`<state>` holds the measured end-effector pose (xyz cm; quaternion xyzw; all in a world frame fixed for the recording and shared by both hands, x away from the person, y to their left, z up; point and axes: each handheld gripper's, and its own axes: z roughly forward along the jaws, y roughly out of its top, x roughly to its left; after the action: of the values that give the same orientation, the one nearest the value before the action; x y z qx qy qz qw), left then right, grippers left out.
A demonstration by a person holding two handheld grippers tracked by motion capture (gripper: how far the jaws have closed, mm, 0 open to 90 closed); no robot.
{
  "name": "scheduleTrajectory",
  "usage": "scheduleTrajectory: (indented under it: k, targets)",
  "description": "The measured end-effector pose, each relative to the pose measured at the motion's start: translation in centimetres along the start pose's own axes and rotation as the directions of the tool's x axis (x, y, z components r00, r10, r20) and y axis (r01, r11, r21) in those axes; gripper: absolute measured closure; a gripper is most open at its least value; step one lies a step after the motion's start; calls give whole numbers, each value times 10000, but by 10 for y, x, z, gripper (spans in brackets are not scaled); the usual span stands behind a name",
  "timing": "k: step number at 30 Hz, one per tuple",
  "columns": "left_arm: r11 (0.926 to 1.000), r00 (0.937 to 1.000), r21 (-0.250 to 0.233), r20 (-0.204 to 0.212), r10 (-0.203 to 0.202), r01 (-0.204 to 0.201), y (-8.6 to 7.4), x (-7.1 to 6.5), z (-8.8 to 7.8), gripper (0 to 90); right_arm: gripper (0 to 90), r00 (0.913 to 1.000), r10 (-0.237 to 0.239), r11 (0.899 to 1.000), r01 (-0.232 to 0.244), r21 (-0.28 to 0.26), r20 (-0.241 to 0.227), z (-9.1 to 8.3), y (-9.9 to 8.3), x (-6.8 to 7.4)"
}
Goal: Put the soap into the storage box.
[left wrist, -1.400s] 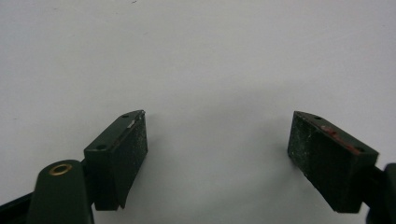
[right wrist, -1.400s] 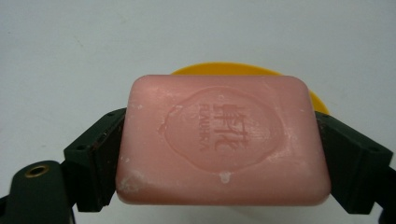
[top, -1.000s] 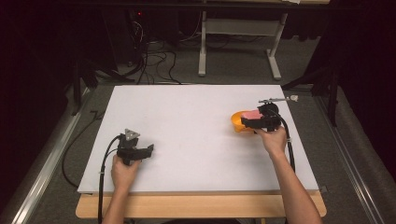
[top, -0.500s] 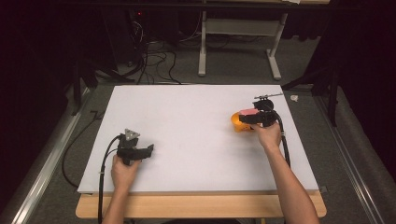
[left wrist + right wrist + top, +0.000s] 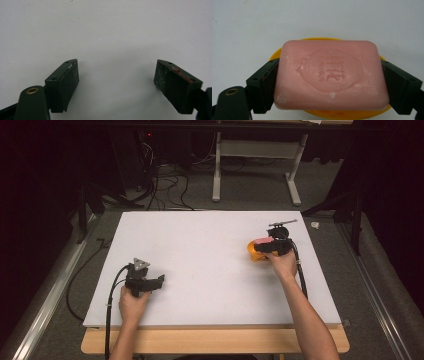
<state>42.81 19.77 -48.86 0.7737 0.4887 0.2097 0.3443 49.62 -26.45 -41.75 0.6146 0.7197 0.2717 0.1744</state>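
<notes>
Pink soap bar [image 5: 331, 75] is the main thing here, rectangular w/ rounded corners and a stamped oval logo on top, text too soft to read. It's sitting over a yellow dish [image 5: 287, 51], which pokes out behind and under the bar. In the high view the soap [image 5: 263, 241] and dish [image 5: 254, 254] are on the right part of the white table board [image 5: 200, 245], not far from its right edge.

Right gripper [image 5: 331, 82] has its two black jaws pressed against the short ends of the soap, one each side, closed onto it w/ no gap showing. Can't tell if the bar is resting on the dish or lifted just off it. From above, the right gripper [image 5: 272, 247] sits right at the soap, hand behind it, cable trailing back along the forearm.

Left gripper [image 5: 116, 82] is well apart from the soap, over toward the near-left of the board [image 5: 105, 30]. Jaws spread wide, just bare white surface between them, holding nothing. In the high view the left gripper [image 5: 157, 282] is low over the board, grey plate on top.
</notes>
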Motion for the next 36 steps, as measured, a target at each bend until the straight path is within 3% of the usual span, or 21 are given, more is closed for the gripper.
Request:
scheduleTrajectory:
  k: [26,36]
  targets:
    - [10000,10000,-1,1,-4,4,0,0,0,204,134,9980,633,9970,-630,458,-57,19,-4,-3]
    - [10000,10000,-1,2,-3,3,0,0,0,204,129,9968,781,9969,-780,71,-151,12,-3,-3]
